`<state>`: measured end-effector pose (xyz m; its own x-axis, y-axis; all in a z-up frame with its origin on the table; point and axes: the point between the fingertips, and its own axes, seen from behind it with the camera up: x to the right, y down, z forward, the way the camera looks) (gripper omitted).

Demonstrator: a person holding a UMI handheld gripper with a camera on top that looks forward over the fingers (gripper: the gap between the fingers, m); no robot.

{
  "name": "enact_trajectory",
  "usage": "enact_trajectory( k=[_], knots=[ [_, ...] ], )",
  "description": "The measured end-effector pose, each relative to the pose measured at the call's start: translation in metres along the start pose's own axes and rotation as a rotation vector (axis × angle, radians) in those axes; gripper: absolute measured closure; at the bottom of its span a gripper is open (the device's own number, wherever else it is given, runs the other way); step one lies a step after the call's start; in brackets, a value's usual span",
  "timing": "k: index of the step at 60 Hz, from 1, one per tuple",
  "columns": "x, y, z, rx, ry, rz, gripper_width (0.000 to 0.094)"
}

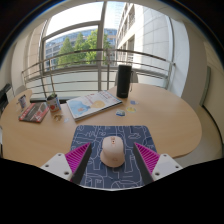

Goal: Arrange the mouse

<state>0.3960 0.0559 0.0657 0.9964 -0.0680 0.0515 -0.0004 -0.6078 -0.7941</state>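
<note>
A pale beige computer mouse point(112, 151) lies on a dark blue patterned mouse mat point(112, 140) on a round wooden table point(165, 115). My gripper point(112, 159) is open. Its two fingers with magenta pads point(79, 158) stand at either side of the mouse, with a gap on each side. The mouse rests on the mat between the fingers.
Beyond the mat lie an open magazine point(92, 103), a black cylinder point(123, 81), a cup point(53, 104) and a small stack of books point(33, 112). A small blue item point(119, 112) lies near the magazine. A railing and large windows stand behind the table.
</note>
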Motion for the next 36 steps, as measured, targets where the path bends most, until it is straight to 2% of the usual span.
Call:
enact_trajectory(
  k=[9, 21, 36],
  knots=[
    [-0.006, -0.008, -0.069, 0.051, 0.026, -0.005, 0.0086],
    [-0.02, 0.006, -0.157, 0.079, 0.047, -0.028, 0.0088],
    [-0.039, 0.033, -0.217, 0.079, 0.045, -0.034, 0.0088]
  ],
)
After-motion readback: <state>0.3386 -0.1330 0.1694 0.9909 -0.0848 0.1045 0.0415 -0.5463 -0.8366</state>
